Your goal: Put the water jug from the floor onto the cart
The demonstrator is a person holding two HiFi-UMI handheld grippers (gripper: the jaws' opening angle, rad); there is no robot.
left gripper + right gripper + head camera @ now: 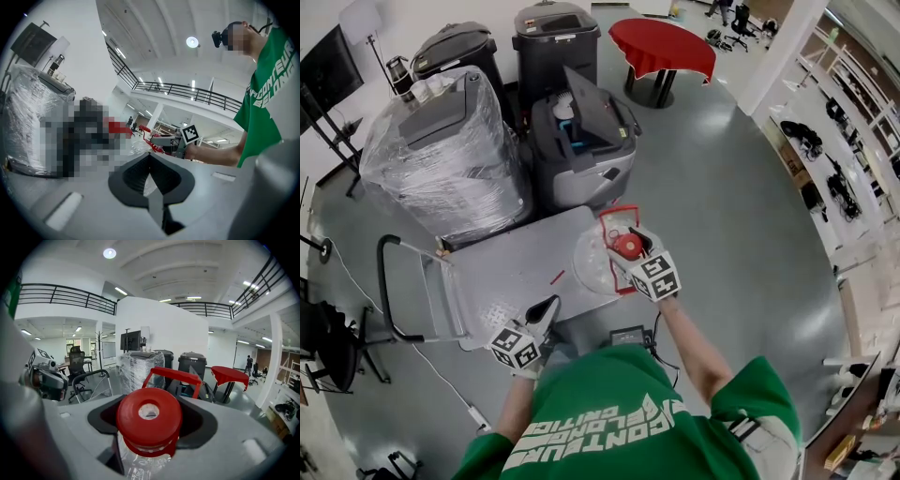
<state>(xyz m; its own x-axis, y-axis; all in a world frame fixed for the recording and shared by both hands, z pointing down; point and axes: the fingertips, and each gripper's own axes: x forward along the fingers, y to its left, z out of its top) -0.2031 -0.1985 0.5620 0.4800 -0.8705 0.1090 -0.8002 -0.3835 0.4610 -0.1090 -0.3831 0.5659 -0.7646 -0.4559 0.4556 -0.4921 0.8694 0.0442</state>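
The water jug is clear plastic with a red cap and a red handle. It is at the right end of the grey flat cart, partly past the cart's edge. My right gripper is shut on the jug's neck just under the cap, and the red handle stands up behind it. My left gripper hovers over the cart's near edge, shut and empty. From the left gripper view the jug and the right gripper show ahead.
The cart's black push handle is at its left end. A plastic-wrapped bin, an open grey case and black bins crowd behind the cart. A red table stands further back. A small black box lies on the floor by my feet.
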